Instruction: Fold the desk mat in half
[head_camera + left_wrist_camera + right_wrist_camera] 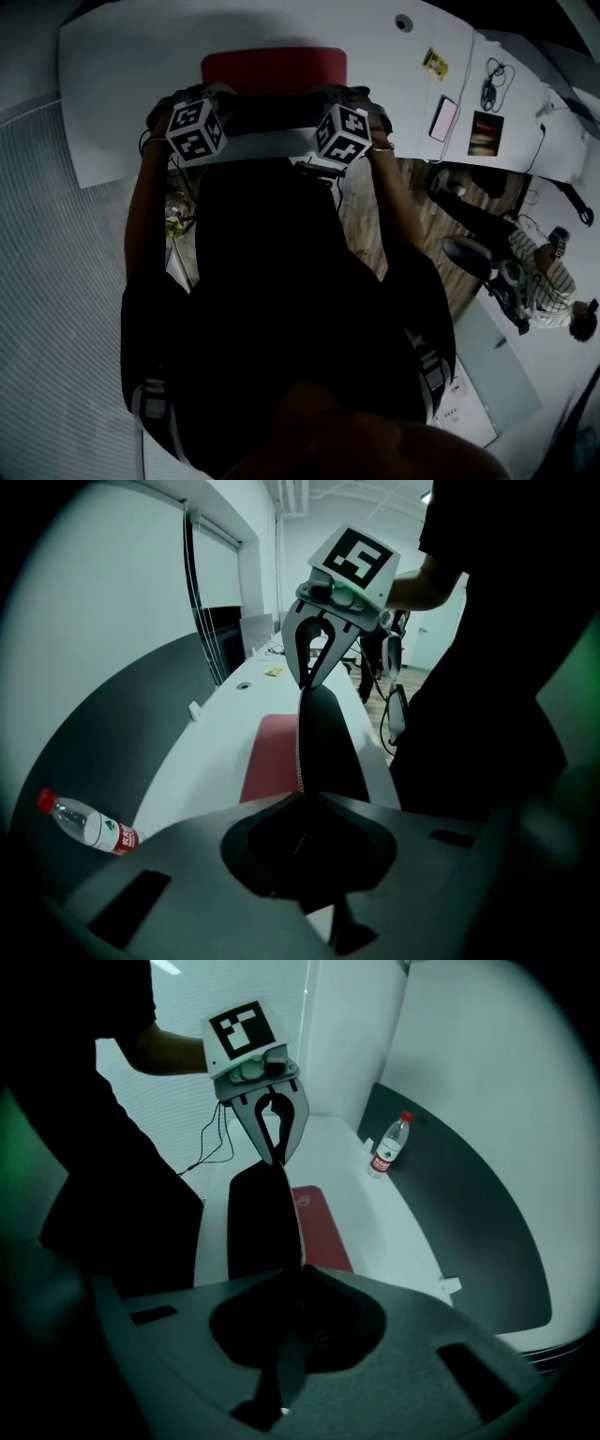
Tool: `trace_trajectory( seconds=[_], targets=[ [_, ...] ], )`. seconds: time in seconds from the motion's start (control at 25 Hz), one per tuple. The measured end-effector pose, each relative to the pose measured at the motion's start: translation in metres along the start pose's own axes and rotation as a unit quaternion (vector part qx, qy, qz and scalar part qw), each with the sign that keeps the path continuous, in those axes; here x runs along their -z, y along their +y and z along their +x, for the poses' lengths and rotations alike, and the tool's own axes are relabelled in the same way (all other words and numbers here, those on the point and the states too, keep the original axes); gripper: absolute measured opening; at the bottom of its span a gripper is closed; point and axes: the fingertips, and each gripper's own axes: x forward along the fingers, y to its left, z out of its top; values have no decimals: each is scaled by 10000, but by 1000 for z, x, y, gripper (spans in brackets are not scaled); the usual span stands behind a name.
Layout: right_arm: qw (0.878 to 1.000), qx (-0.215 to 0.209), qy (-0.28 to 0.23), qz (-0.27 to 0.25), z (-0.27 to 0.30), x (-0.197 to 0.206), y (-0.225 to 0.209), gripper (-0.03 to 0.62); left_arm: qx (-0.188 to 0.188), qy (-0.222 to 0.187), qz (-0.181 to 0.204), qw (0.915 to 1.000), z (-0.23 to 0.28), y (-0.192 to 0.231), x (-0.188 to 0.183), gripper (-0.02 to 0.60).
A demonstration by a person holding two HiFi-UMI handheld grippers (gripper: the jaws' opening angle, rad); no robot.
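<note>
The desk mat, red (272, 64) on top and black underneath, lies on the white desk (122, 84). Its near edge is lifted, and the black underside (267, 114) faces up between my two grippers. In the left gripper view my left gripper (302, 799) is shut on one end of the raised mat edge (323, 747). The right gripper (307, 675) pinches the other end farther along. In the right gripper view my right gripper (298, 1283) is shut on the mat edge (262, 1222), with the left gripper (277, 1155) opposite. The red part (323, 1227) rests flat on the desk.
A water bottle with a red cap (387, 1147) stands near the desk's back edge, also seen as the bottle (86, 825). A pink phone (442, 118) and small items lie at the desk's right end. A person (548, 281) sits by a chair (469, 255) at the right.
</note>
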Motion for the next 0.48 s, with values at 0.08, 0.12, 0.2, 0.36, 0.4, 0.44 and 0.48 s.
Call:
trace_trajectory(
  seconds=[0.08, 0.12, 0.2, 0.36, 0.4, 0.44, 0.48],
  targets=[
    [9999, 105, 34, 55, 4, -5, -13, 8, -52, -47, 7, 10000, -1, 13, 2, 14],
    [9998, 155, 56, 79, 5, -8, -19, 8, -75, -68, 3, 9999, -2, 19, 4, 14],
    [9995, 238, 110, 148, 9, -14, -32, 8, -117, -105, 9, 9999, -6, 33, 7, 14],
    [9984, 421, 218, 311, 17, -24, -62, 8, -218, -162, 123, 9996, -11, 62, 10, 14],
    [9980, 464, 259, 345, 19, -23, -69, 8, -243, -177, 167, 9994, -10, 68, 9, 14],
    [9975, 506, 295, 383, 22, -22, -76, 8, -262, -193, 207, 9993, -9, 74, 8, 14],
    [9971, 543, 313, 430, 25, -20, -82, 8, -278, -208, 236, 9991, -7, 81, 8, 14]
  ],
)
